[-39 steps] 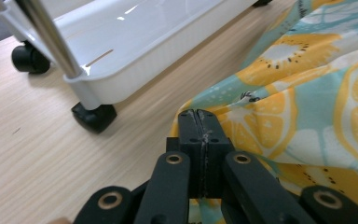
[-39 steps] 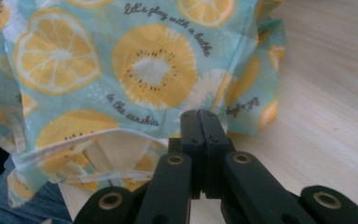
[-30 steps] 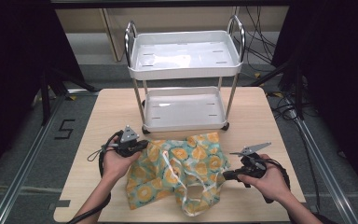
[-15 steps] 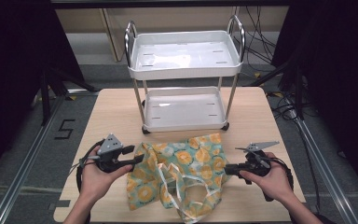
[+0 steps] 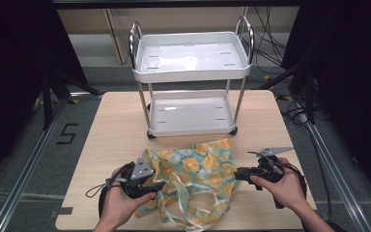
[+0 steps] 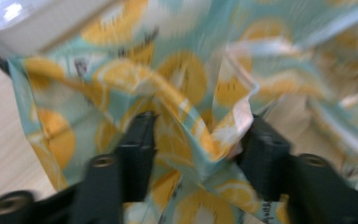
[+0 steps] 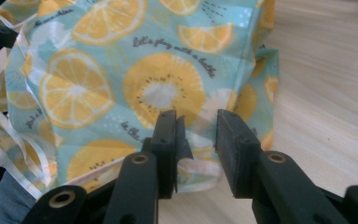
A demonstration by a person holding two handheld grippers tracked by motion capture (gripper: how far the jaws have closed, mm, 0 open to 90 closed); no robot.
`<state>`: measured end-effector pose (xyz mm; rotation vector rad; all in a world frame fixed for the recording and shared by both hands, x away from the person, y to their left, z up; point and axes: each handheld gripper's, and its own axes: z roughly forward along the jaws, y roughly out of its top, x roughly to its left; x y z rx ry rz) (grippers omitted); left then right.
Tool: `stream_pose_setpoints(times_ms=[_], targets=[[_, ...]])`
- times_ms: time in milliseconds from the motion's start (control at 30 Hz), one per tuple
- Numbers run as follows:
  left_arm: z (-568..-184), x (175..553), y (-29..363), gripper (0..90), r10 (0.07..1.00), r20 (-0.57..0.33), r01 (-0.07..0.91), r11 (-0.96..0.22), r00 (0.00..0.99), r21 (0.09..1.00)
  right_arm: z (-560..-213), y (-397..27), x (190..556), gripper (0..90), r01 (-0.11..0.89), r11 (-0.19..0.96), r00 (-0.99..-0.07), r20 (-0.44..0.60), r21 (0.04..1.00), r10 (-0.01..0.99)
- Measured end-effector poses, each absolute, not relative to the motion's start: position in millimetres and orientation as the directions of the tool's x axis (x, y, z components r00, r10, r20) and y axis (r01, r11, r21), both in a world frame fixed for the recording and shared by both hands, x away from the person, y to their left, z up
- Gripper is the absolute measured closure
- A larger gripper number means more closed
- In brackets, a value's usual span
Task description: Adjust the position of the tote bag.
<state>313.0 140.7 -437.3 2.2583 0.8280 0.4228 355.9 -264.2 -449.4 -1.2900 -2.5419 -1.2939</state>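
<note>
The cloth bag, teal with orange-slice print and pale ribbon handles, lies crumpled on the near half of the wooden table, right between your two hands. Your left gripper sits at the bag's near left corner, pointing right into the fabric. In the left gripper view, your jaws stand well apart with a raised fold of the cloth bag bunched in the gap; the picture is blurred, and the fold touches the inner faces without being pinched. Those jaws have just been opening and then easing in a little.

Your right gripper sits at the bag's right edge, pointing left at it. In the right gripper view, its jaws stand a small gap apart, with the hem of the cloth bag and a bit of pale ribbon lying between them. The cloth rests against the left jaw, and the right jaw stands clear of it, so nothing is clamped. These jaws have just been opening.

From above, the bag spreads from your left gripper across to your right one, with its ribbon loops trailing toward the near table edge.

Beyond the bag, well apart from both grippers, a white two-tier cart stands on the far half of the table, its lower tray just past the bag's far edge.
</note>
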Motion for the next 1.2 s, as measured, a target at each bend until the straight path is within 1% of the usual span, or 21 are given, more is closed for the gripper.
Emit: stream_pose_setpoints(times_ms=[33, 67, 167, 200, 267, 333, 400, 433, 500, 600, 633, 667, 767, 800, 867, 967, 1000, 1033, 1067, 1133, 1200], targets=[[-439.8, 313.3, 140.9, 58.3, 0.663, 0.077, 0.437, -0.573, 0.745, 0.694, -449.9, -264.6, 356.0, 69.7, 0.679, 0.325, -0.656, 0.346, 0.658, 0.671], [-442.6, 314.1, 141.5, 62.5, 0.652, 0.103, 0.423, -0.595, 0.751, 0.683, -450.7, -265.2, 356.2, 69.7, 0.676, 0.33, -0.658, 0.338, 0.658, 0.673], [-448.9, 315.4, 143.2, 73.7, 0.657, 0.095, 0.44, -0.598, 0.748, 0.671, -452.7, -264.1, 356.0, 69.6, 0.687, 0.321, -0.655, 0.363, 0.652, 0.663], [-450.3, 316.1, 144.3, 76.3, 0.659, 0.11, 0.436, -0.603, 0.744, 0.668, -453.0, -263.3, 355.8, 69.6, 0.689, 0.302, -0.649, 0.375, 0.659, 0.662], [-452.1, 318.3, 148.4, 82.5, 0.665, 0.12, 0.443, -0.61, 0.737, 0.657, -452.6, -264.7, 354.9, 69.4, 0.683, 0.323, -0.657, 0.357, 0.655, 0.664], [-453.3, 319.6, 152.9, 85.3, 0.685, 0.104, 0.465, -0.59, 0.721, 0.66, -452.9, -265.6, 353.6, 69.1, 0.681, 0.319, -0.655, 0.355, 0.659, 0.667], [-453.0, 320.5, 156.9, 85.9, 0.697, 0.107, 0.472, -0.582, 0.709, 0.662, -452.6, -265.5, 352.3, 68.2, 0.687, 0.294, -0.647, 0.375, 0.665, 0.664], [-451.9, 321.5, 159.2, 85.9, 0.691, 0.11, 0.47, -0.59, 0.714, 0.657, -453.6, -268.4, 353.9, 67.9, 0.66, 0.319, -0.671, 0.342, 0.681, 0.658], [-452.4, 321.7, 159.7, 85.6, 0.698, 0.113, 0.47, -0.583, 0.707, 0.663, -453.5, -268.5, 353.6, 67.6, 0.664, 0.304, -0.664, 0.351, 0.683, 0.66], [-451.4, 323.0, 162.0, 83.5, 0.692, 0.127, 0.462, -0.595, 0.711, 0.658, -451.3, -269.9, 352.7, 66.3, 0.686, 0.26, -0.643, 0.399, 0.68, 0.653], [-450.6, 322.7, 161.5, 80.3, 0.688, 0.128, 0.453, -0.593, 0.714, 0.666, -450.0, -271.8, 352.6, 66.0, 0.68, 0.266, -0.642, 0.379, 0.684, 0.667], [-451.0, 321.1, 159.5, 76.9, 0.703, 0.113, 0.46, -0.569, 0.702, 0.682, -450.8, -272.1, 352.9, 65.7, 0.675, 0.257, -0.646, 0.386, 0.692, 0.658], [-448.7, 319.1, 157.9, 61.3, 0.694, 0.104, 0.455, -0.57, 0.712, 0.684, -449.9, -273.3, 352.2, 65.2, 0.679, 0.244, -0.64, 0.396, 0.692, 0.658], [-446.1, 317.1, 157.6, 57.6, 0.678, 0.113, 0.431, -0.578, 0.726, 0.693, -450.1, -277.0, 354.1, 64.9, 0.649, 0.286, -0.665, 0.344, 0.705, 0.663], [-443.4, 314.6, 157.3, 52.4, 0.672, 0.113, 0.423, -0.578, 0.732, 0.698, -449.8, -276.1, 353.9, 64.6, 0.656, 0.269, -0.656, 0.356, 0.705, 0.666], [-441.5, 312.1, 156.5, 48.4, 0.679, 0.116, 0.418, -0.568, 0.725, 0.709, -449.8, -276.0, 354.0, 64.2, 0.654, 0.269, -0.657, 0.355, 0.707, 0.665], [-439.1, 309.8, 156.4, 47.2, 0.679, 0.105, 0.42, -0.56, 0.726, 0.714, -449.7, -274.2, 352.7, 63.9, 0.675, 0.249, -0.642, 0.386, 0.694, 0.662], [-439.1, 309.8, 156.4, 46.3, 0.679, 0.105, 0.42, -0.56, 0.726, 0.714, -449.7, -274.2, 352.7, 63.9, 0.675, 0.249, -0.642, 0.386, 0.694, 0.662], [-434.3, 308.2, 157.4, 45.4, 0.667, 0.12, 0.4, -0.57, 0.735, 0.718, -448.2, -274.7, 351.6, 63.2, 0.672, 0.259, -0.642, 0.371, 0.694, 0.671], [-430.4, 306.8, 157.7, 44.3, 0.66, 0.115, 0.393, -0.568, 0.743, 0.723, -448.3, -275.5, 352.4, 62.5, 0.661, 0.266, -0.655, 0.367, 0.701, 0.661], [-427.4, 305.9, 158.0, 43.0, 0.635, 0.128, 0.377, -0.596, 0.762, 0.709, -447.3, -275.8, 352.3, 61.8, 0.662, 0.248, -0.651, 0.377, 0.707, 0.659]])
